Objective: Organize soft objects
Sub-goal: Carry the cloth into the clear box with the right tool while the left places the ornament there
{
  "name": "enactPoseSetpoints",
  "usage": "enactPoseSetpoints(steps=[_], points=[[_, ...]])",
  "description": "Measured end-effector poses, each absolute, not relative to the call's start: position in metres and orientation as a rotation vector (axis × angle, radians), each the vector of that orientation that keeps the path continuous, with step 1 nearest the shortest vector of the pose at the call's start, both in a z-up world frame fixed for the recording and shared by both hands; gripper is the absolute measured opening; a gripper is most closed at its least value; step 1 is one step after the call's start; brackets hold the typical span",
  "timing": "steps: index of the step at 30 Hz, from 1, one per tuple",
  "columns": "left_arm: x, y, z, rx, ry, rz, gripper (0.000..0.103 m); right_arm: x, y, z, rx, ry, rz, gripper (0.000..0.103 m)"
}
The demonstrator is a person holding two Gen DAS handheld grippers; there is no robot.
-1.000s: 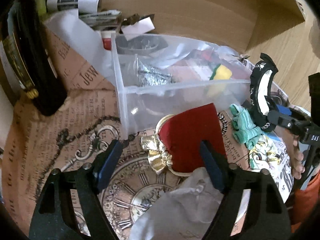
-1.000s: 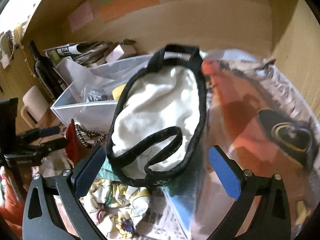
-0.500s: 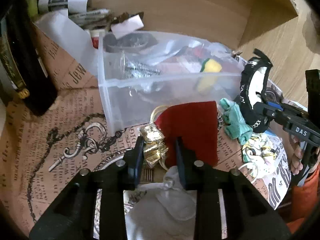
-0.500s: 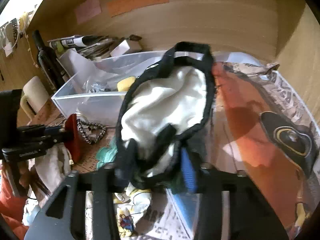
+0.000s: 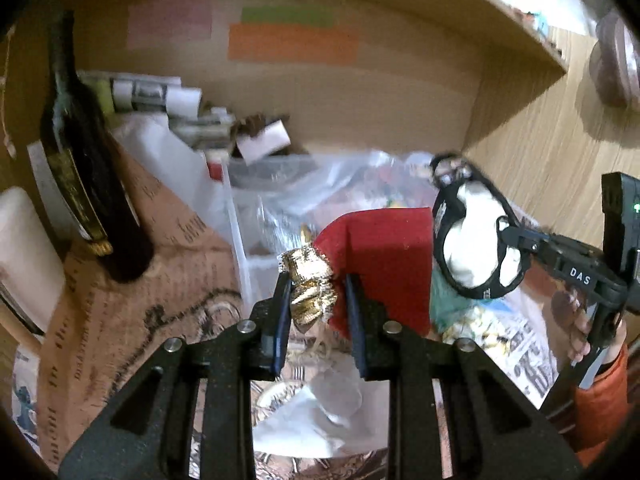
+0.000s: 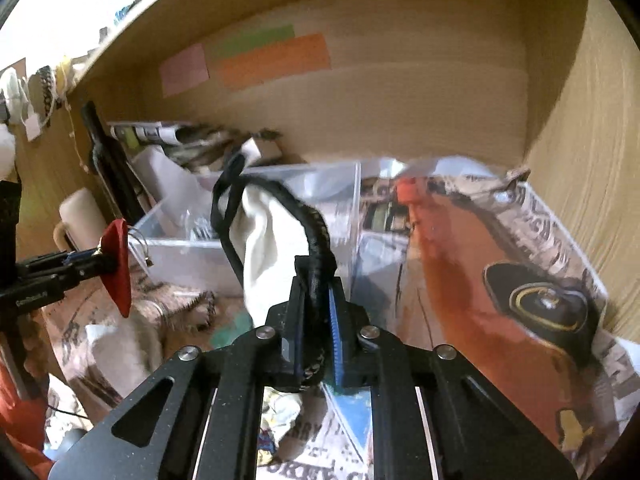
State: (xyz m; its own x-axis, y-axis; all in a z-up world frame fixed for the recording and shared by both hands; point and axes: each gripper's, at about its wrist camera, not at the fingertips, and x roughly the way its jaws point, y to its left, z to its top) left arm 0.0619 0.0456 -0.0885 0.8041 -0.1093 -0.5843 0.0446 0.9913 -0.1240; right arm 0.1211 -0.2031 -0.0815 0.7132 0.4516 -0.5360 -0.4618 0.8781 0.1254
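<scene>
A clear rectangular plastic bin (image 6: 256, 240) stands against the wooden back wall. In front of the bin, the right gripper (image 6: 316, 344) is clamped on the black rim of a white fabric pouch with black trim (image 6: 272, 236), lifted off the papers. Left of the pouch and in front of the bin, the left gripper (image 5: 318, 312) pinches a red felt pouch with a gold bow (image 5: 384, 264), also raised. A dark glass bottle (image 5: 80, 176) stands left of the bin.

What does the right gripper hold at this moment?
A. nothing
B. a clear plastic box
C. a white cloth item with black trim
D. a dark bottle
C: the right gripper is shut on the black edge of the white cloth item, lifted before the clear box.
</scene>
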Motion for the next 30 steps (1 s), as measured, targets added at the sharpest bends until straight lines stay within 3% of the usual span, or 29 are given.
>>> enactPoseSetpoints(steps=[19, 30], points=[[0.106, 0.068, -0.054, -0.117, 0.519, 0.015, 0.026, 0.133, -0.178, -0.011, 0.0, 0.339, 0.514, 0.009], [0.158, 0.066, -0.076, -0.14, 0.603, 0.037, 0.026, 0.18, -0.158, -0.027, 0.006, 0.4, 0.446, 0.009]])
